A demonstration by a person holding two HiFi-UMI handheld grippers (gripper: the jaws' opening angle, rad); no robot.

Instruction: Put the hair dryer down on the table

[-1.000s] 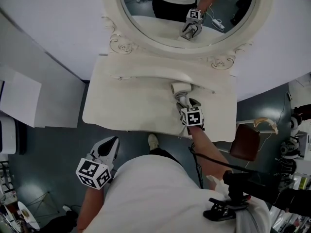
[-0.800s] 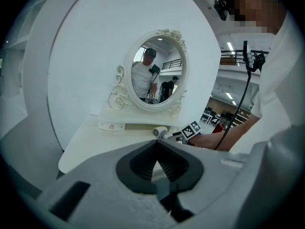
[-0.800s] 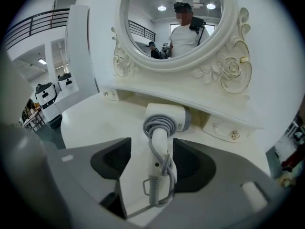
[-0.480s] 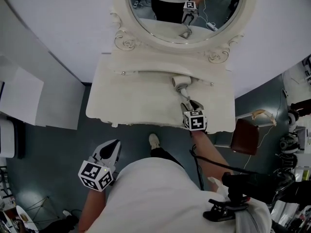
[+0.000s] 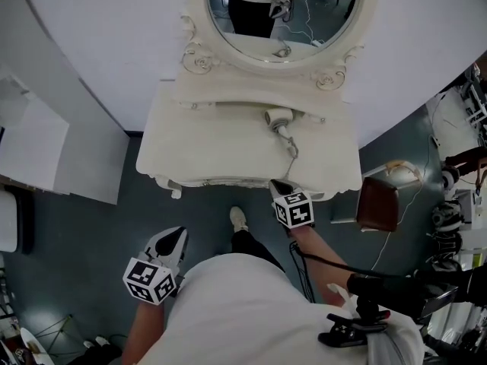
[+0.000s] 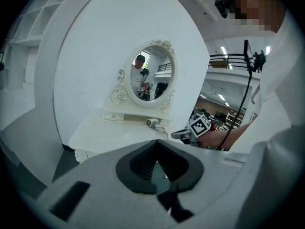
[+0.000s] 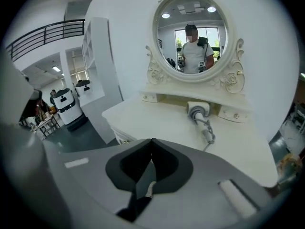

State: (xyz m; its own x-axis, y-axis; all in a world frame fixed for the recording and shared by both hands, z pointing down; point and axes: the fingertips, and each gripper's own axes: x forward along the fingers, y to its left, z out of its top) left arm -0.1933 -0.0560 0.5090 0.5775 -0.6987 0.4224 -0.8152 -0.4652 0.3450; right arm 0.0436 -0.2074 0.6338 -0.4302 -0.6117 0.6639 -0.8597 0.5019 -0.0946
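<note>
On the cream-white carved dressing table (image 5: 213, 154), the pale grey hair dryer (image 5: 280, 119) was laid just below the oval mirror (image 5: 259, 29). The right gripper (image 5: 277, 184) was held at the table's front edge, well apart from the dryer, its jaws just closed on nothing. The left gripper (image 5: 176, 235) was held lower, its jaws together and empty.
</note>
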